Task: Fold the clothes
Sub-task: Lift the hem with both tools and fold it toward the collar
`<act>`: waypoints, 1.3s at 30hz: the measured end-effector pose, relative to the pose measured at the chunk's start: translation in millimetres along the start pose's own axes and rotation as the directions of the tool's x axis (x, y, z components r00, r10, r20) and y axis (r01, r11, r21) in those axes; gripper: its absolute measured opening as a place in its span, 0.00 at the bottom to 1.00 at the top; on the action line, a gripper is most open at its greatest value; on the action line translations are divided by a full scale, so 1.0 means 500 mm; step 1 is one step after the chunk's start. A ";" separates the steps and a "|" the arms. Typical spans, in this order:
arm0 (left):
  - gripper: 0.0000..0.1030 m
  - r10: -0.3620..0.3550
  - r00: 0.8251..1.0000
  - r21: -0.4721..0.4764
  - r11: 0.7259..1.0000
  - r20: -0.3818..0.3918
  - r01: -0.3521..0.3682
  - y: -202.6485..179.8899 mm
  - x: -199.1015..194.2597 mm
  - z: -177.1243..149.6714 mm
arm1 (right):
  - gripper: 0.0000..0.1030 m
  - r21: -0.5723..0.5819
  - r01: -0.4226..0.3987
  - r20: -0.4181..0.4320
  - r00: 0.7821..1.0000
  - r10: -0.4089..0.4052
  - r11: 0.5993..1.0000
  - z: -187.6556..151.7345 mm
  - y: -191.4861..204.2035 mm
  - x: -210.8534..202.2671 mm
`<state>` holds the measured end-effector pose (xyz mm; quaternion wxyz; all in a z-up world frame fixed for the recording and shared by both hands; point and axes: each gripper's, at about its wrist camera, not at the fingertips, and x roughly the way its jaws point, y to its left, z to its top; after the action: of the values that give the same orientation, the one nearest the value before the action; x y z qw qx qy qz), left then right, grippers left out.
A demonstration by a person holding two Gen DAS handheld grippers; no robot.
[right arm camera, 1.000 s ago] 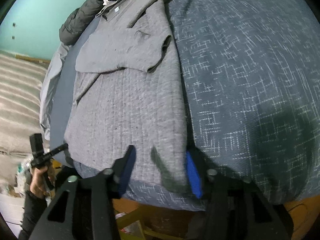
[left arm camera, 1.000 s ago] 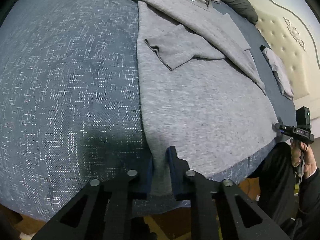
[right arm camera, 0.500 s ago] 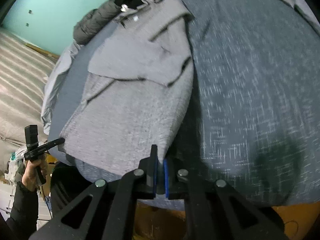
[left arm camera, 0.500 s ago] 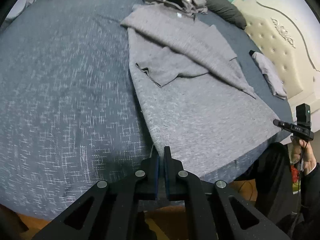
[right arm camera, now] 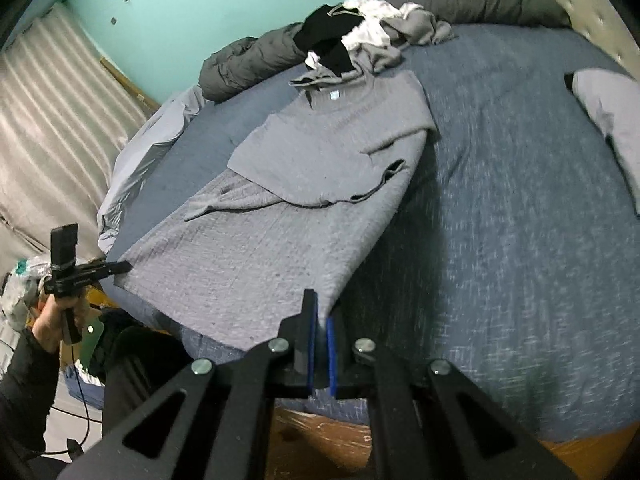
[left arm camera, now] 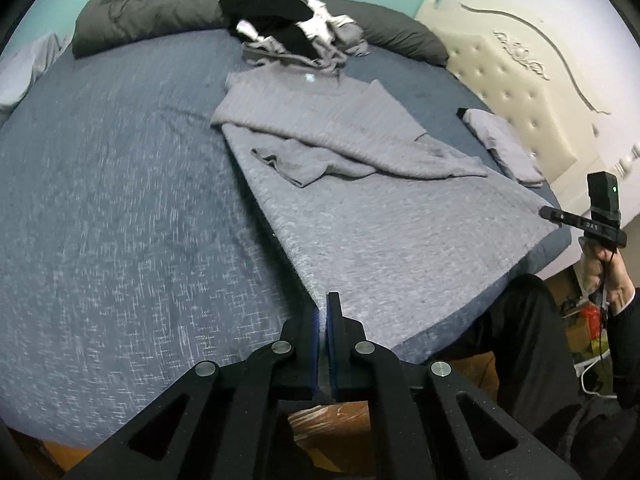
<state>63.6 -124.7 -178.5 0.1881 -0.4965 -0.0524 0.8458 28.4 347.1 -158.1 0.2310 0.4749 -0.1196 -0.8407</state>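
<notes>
Left wrist view showed the left gripper (left arm camera: 323, 312) clenched on one bottom corner of the grey shirt (left arm camera: 360, 216), the hem raised off the blue bedspread (left arm camera: 120, 220); the shirt's upper part lay flat on the bed with both sleeves folded inward; right wrist view showed the right gripper (right arm camera: 319, 312) clamped on the other bottom corner of the shirt (right arm camera: 280, 232); a pile of unfolded clothes (right arm camera: 360, 36) sat beyond the collar, against dark pillows (right arm camera: 248, 64); a folded pale garment (left arm camera: 504, 148) lay near the headboard (left arm camera: 520, 80).
</notes>
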 end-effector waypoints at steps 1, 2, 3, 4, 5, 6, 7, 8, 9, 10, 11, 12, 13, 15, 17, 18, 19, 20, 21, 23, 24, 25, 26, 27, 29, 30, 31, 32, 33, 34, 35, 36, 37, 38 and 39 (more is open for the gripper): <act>0.03 -0.001 1.000 0.008 1.000 0.004 0.001 -0.003 -0.009 -0.001 | 0.04 -0.006 0.002 0.007 1.000 -0.002 1.000 0.001 0.001 -0.005; 0.03 -0.002 1.000 0.014 1.000 0.006 0.001 -0.006 -0.015 -0.001 | 0.04 -0.014 0.006 0.015 1.000 -0.006 1.000 0.001 0.005 -0.013; 0.03 -0.001 1.000 0.021 1.000 0.009 0.001 -0.009 -0.020 0.000 | 0.04 -0.024 0.012 0.023 1.000 -0.012 1.000 0.001 0.010 -0.022; 0.03 -0.001 1.000 0.025 1.000 0.013 0.000 -0.011 -0.026 0.001 | 0.04 -0.036 0.015 0.031 0.999 -0.014 0.999 0.002 0.015 -0.030; 0.03 -0.002 1.000 0.026 1.000 0.018 0.001 -0.011 -0.033 0.002 | 0.04 -0.046 0.017 0.037 0.999 -0.015 0.999 0.003 0.020 -0.037; 0.03 -0.003 1.000 0.026 1.000 0.023 0.002 -0.010 -0.040 0.004 | 0.04 -0.057 0.018 0.043 0.999 -0.016 0.998 0.005 0.025 -0.044; 0.03 -0.003 1.000 0.028 1.000 0.027 0.002 -0.011 -0.046 0.004 | 0.04 -0.068 0.020 0.048 0.999 -0.017 0.998 0.006 0.030 -0.050; 0.03 -0.003 1.000 0.030 1.000 0.030 0.002 -0.012 -0.052 0.004 | 0.04 -0.079 0.023 0.051 0.998 -0.019 0.997 0.005 0.037 -0.056; 0.03 -0.003 0.999 0.032 0.999 0.032 0.002 -0.012 -0.056 0.004 | 0.04 -0.089 0.027 0.053 0.998 -0.022 0.996 0.004 0.043 -0.062; 0.03 -0.003 0.999 0.032 0.999 0.033 0.001 -0.013 -0.060 0.004 | 0.04 -0.098 0.029 0.054 0.998 -0.024 0.995 0.002 0.047 -0.066; 0.03 -0.003 0.999 0.032 0.999 0.033 0.001 -0.014 -0.064 0.003 | 0.04 -0.108 0.029 0.054 0.998 -0.024 0.994 0.001 0.051 -0.070; 0.03 -0.002 0.999 0.032 0.999 0.033 0.001 -0.014 -0.065 0.002 | 0.04 -0.117 0.027 0.054 0.998 -0.021 0.993 0.000 0.055 -0.074; 0.03 -0.001 0.999 0.034 0.999 0.033 0.000 -0.014 -0.070 0.000 | 0.04 -0.125 0.026 0.054 0.998 -0.019 0.992 -0.002 0.060 -0.077; 0.03 -0.003 0.999 0.034 0.999 0.033 0.002 -0.014 -0.078 -0.001 | 0.04 -0.138 0.025 0.053 0.998 -0.018 0.990 -0.008 0.068 -0.083; 0.03 -0.005 0.999 0.035 0.999 0.034 0.004 -0.014 -0.083 -0.001 | 0.04 -0.149 0.025 0.049 0.999 -0.018 0.988 -0.012 0.073 -0.086; 0.03 -0.006 0.999 0.035 0.999 0.035 0.004 -0.015 -0.086 -0.001 | 0.04 -0.153 0.025 0.046 0.999 -0.018 0.988 -0.013 0.075 -0.087; 0.03 -0.006 0.999 0.036 0.999 0.035 0.005 -0.015 -0.088 -0.001 | 0.04 -0.153 0.023 0.044 0.999 -0.016 0.988 -0.015 0.075 -0.089; 0.03 -0.009 0.999 0.036 0.999 0.036 0.007 -0.014 -0.089 0.002 | 0.04 -0.151 0.019 0.041 0.999 -0.013 0.988 -0.017 0.074 -0.091; 0.03 -0.012 0.999 0.036 0.999 0.037 0.010 -0.013 -0.089 0.006 | 0.04 -0.150 0.016 0.037 0.999 -0.011 0.989 -0.018 0.073 -0.092; 0.03 -0.014 0.999 0.034 0.999 0.039 0.012 -0.010 -0.085 0.016 | 0.04 -0.148 0.011 0.028 1.000 -0.007 0.989 -0.020 0.070 -0.094; 0.03 -0.012 0.999 0.032 0.999 0.040 0.011 -0.007 -0.081 0.022 | 0.04 -0.149 0.011 0.025 1.000 -0.008 0.989 -0.020 0.067 -0.093; 0.03 -0.011 0.999 0.030 1.000 0.041 0.010 -0.004 -0.077 0.028 | 0.04 -0.147 0.013 0.022 1.000 -0.010 0.989 -0.017 0.063 -0.090; 0.03 -0.010 0.999 0.027 1.000 0.042 0.008 -0.001 -0.072 0.035 | 0.04 -0.142 0.015 0.020 1.000 -0.013 0.990 -0.013 0.058 -0.087; 0.03 -0.008 0.999 0.025 1.000 0.043 0.007 0.001 -0.067 0.043 | 0.04 -0.138 0.017 0.018 1.000 -0.015 0.990 -0.010 0.053 -0.084; 0.03 -0.015 0.999 0.017 1.000 0.044 0.014 0.007 -0.054 0.059 | 0.04 -0.132 0.020 0.016 1.000 -0.018 0.991 -0.001 0.047 -0.077; 0.03 -0.016 0.999 0.014 1.000 0.044 0.015 0.010 -0.049 0.067 | 0.04 -0.131 0.022 0.014 1.000 -0.020 0.991 0.005 0.045 -0.072; 0.03 -0.016 0.999 0.013 1.000 0.043 0.016 0.013 -0.043 0.075 | 0.04 -0.130 0.023 0.011 1.000 -0.022 0.991 0.011 0.043 -0.067; 0.03 -0.016 0.999 0.010 1.000 0.044 0.016 0.017 -0.037 0.084 | 0.04 -0.129 0.023 0.008 1.000 -0.022 0.991 0.015 0.041 -0.063; 0.03 -0.017 0.999 0.007 1.000 0.045 0.016 0.020 -0.032 0.092 | 0.04 -0.126 0.023 0.004 1.000 -0.022 0.992 0.019 0.038 -0.058; 0.03 -0.018 0.999 0.002 1.000 0.047 0.018 0.024 -0.026 0.103 | 0.04 -0.122 0.022 -0.002 1.000 -0.023 0.992 0.026 0.035 -0.052; 0.03 -0.019 0.999 -0.004 1.000 0.049 0.019 0.029 -0.019 0.113 | 0.04 -0.116 0.020 -0.007 1.000 -0.021 0.993 0.033 0.031 -0.046; 0.03 -0.020 0.999 -0.006 1.000 0.048 0.021 0.033 -0.014 0.123 | 0.04 -0.107 0.015 -0.011 1.000 -0.017 0.994 0.042 0.025 -0.039; 0.03 -0.018 0.999 -0.008 1.000 0.047 0.018 0.038 -0.007 0.137 | 0.04 -0.098 0.012 -0.015 1.000 -0.013 0.995 0.052 0.020 -0.034; 0.03 -0.014 0.999 -0.010 1.000 0.045 0.015 0.042 0.001 0.151 | 0.04 -0.091 0.012 -0.017 1.000 -0.013 0.996 0.064 0.015 -0.028; 0.03 -0.011 0.999 -0.013 1.000 0.043 0.011 0.047 0.008 0.165 | 0.04 -0.085 0.013 -0.019 1.000 -0.015 0.996 0.077 0.010 -0.023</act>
<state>-15.4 -136.7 -147.1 0.1885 -0.4790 -0.0646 0.8549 1.9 348.0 -127.6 0.2460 0.4737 -0.0783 -0.8420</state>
